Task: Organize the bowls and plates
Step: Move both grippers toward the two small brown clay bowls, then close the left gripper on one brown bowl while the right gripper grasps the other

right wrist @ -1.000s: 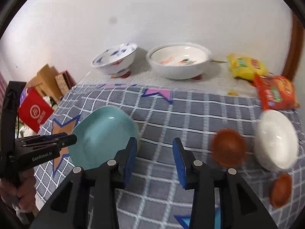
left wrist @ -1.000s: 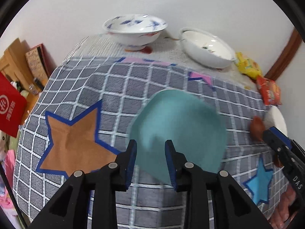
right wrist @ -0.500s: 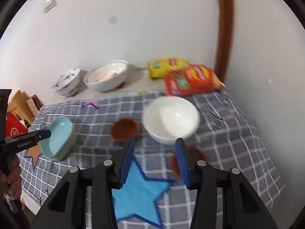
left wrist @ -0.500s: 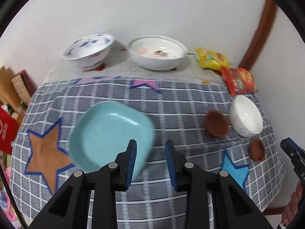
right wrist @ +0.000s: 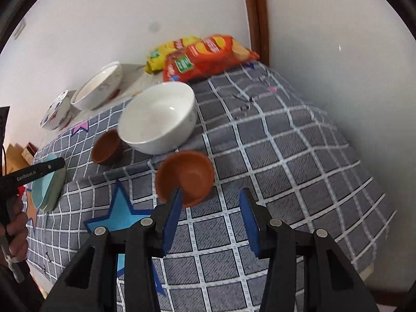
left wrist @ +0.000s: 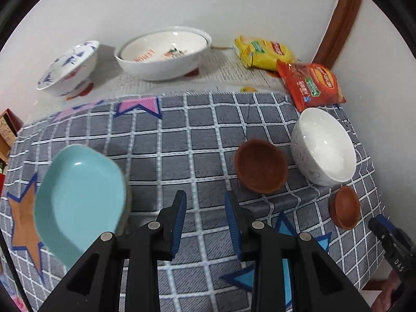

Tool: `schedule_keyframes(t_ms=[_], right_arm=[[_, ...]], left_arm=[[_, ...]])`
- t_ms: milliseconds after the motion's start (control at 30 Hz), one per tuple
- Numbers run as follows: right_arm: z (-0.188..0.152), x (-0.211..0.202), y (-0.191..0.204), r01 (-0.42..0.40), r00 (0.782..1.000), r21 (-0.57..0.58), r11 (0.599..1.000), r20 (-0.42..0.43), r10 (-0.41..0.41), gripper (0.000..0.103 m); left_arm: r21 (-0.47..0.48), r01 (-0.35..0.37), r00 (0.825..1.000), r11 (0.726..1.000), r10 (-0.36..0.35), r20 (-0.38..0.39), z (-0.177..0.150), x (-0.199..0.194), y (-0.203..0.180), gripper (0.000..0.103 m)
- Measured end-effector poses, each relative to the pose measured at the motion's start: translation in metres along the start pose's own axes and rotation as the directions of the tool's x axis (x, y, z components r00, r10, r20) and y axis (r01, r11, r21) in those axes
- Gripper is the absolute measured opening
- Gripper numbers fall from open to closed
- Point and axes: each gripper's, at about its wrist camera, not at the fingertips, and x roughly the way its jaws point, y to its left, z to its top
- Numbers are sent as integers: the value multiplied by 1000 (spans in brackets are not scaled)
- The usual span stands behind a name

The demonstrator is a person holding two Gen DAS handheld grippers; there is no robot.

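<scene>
Altogether three white bowls point(left wrist: 323, 148), two brown bowls point(left wrist: 260, 166), one teal plate point(left wrist: 78, 197) (partly behind the left gripper point(left wrist: 205, 209)); right gripper point(right wrist: 210, 213) widening; both spread, empty.

Teal plate point(left wrist: 78, 197), brown bowls point(left wrist: 260, 166), white bowl point(left wrist: 323, 145), upright

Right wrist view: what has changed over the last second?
The right gripper swung from the teal plate to the near brown bowl, its jaws opening wider, empty. The left gripper also shifted right, jaws empty. The dishes stayed put.
</scene>
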Motion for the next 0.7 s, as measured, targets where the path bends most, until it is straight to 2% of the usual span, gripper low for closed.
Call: schedule_keyframes(t_ms=[133,333,700], right_arm=[[2,20,-4,-22,1000,31,999,-18,23,45],[9,40,3,-49,998,15,999,-43,49,44],[13,68,4,-48,997,25,999,-62,50,30]], left_arm=[[1,31,999,1000,-31,-26,8,17,-6,29],[11,58,997,998,-57,-57,21,43,-16,29],[21,123,988,992,-121,-98,31,72,-22,29]])
